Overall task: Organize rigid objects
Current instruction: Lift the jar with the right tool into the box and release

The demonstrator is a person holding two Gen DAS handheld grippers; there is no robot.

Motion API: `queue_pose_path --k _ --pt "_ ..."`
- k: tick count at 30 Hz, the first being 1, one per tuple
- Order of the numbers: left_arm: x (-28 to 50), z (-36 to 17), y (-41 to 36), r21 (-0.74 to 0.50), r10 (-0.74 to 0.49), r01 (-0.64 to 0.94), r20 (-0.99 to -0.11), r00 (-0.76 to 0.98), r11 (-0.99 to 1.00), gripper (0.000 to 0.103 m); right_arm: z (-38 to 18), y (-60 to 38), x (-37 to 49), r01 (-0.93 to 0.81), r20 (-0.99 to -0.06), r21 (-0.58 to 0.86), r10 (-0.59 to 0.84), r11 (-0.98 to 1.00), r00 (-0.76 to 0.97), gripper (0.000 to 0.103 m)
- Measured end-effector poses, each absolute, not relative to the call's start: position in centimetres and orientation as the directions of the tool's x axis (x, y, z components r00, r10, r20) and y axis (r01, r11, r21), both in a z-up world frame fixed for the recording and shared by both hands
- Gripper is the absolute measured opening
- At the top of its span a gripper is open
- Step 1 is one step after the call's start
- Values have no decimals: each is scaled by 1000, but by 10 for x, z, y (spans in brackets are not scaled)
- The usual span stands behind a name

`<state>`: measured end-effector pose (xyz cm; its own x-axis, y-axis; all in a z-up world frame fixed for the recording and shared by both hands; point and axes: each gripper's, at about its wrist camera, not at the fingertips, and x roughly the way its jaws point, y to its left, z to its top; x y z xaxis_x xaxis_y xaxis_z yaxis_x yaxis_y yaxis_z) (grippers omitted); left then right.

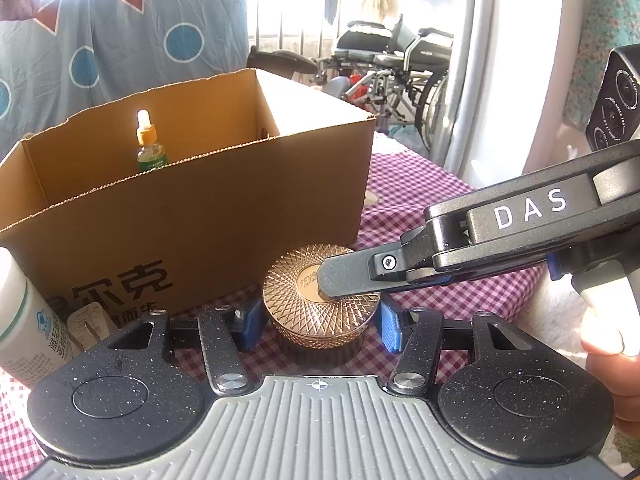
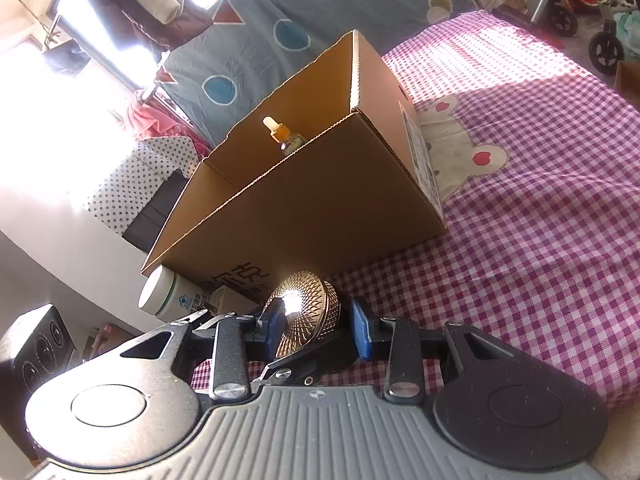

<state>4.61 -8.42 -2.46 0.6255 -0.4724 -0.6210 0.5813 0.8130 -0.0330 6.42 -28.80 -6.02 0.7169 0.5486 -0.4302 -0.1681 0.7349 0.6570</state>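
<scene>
The gold jar (image 1: 320,312), round with a ribbed, cross-hatched lid, stands on the pink checked bed cover (image 1: 420,208), just in front of the cardboard box (image 1: 200,216); it sits between the blue pads (image 1: 390,328) of the left claw (image 1: 318,326); both pads appear to press on the jar's body below the lid, so the left claw is closed on it at a moderate width. The right claw (image 2: 320,328) comes in from the right across the jar's top; in its own view the left pad touches the lid's face while the right pad stands off the lid's edge, so whether it grips cannot be told. A dropper bottle (image 1: 149,148) with an orange collar stands upright inside the box, against the far wall; a white bottle (image 1: 24,320) stands at the box's near left corner, well clear of both claws.
</scene>
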Motion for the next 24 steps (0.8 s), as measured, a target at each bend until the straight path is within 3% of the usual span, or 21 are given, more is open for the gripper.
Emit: queue_pose_path --k 15,24 --pt "36 50 -67 -4 -448 513 -490 747 859 56 25 -270 55 -317 -324 559 553 766 768 39" --pt "85 78 -74 -43 -424 463 -483 766 885 56 71 -272 112 -382 -342 502 584 776 736 39"
